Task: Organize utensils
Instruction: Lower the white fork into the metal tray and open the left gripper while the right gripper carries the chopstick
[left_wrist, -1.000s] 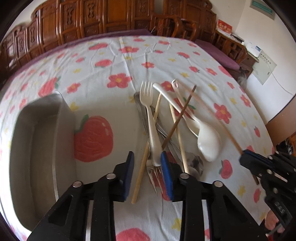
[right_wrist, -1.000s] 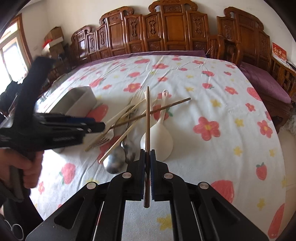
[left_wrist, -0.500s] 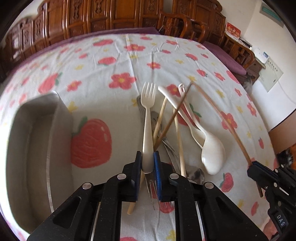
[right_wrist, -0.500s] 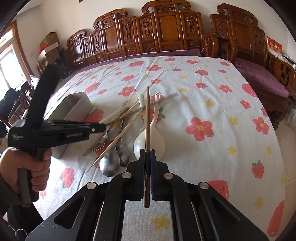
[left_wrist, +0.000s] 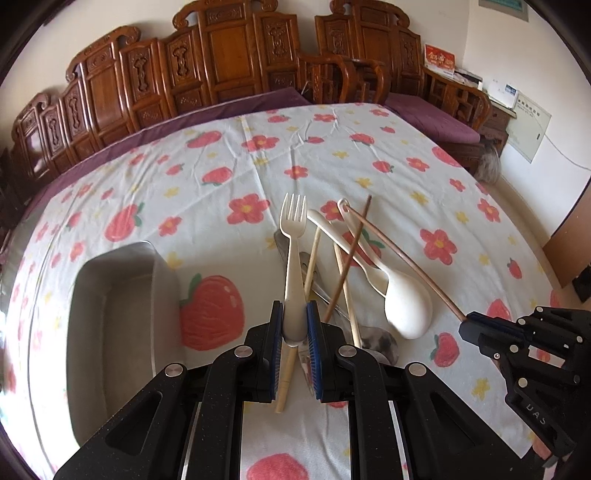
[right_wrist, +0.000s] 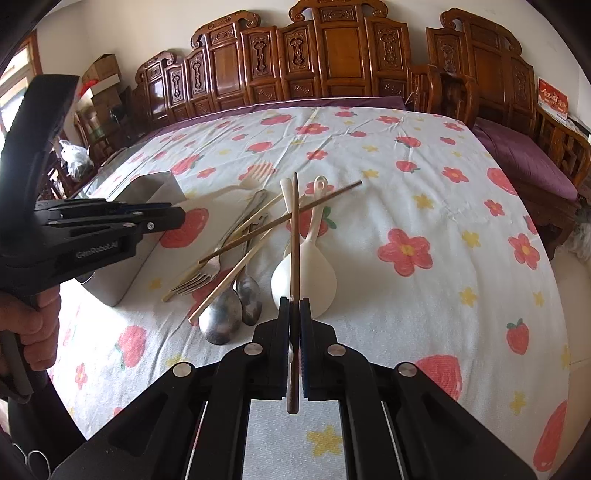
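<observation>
Carved dark-wood chairs (right_wrist: 332, 62) line the far wall behind a table covered with a white cloth (left_wrist: 332, 155) printed with red flowers and strawberries.

Near the middle of the table lies a loose heap of utensils. Counted across both views: two cream plastic spoons (right_wrist: 306, 273) lying side by side, bowls toward the near edge; two metal spoons (right_wrist: 221, 317), bowls also toward the near edge; one metal fork (right_wrist: 195, 282); two pale chopsticks (right_wrist: 236, 271); and one dark chopstick (right_wrist: 280, 221) lying crosswise over the heap.

The left gripper (left_wrist: 294, 328) is clamped on the handle of a cream plastic fork (left_wrist: 293, 258), which points away from the camera with its tines raised above the heap. The right gripper (right_wrist: 294, 325) is closed tight on a second dark chopstick (right_wrist: 294, 240), held near its end; the shaft runs out over the cream spoons, and whether its far tip touches them cannot be told.

One metal tray (left_wrist: 118, 325) stands toward the left edge of the table, just beside the heap, with a large printed strawberry on the cloth between them. In the right wrist view, the left gripper's body and the hand (right_wrist: 29, 325) on its handle cover part of the tray.

Cardboard boxes (right_wrist: 103, 74) sit in the far left corner of the room, and purple cushions (right_wrist: 524, 155) lie on the seating past the right edge.
</observation>
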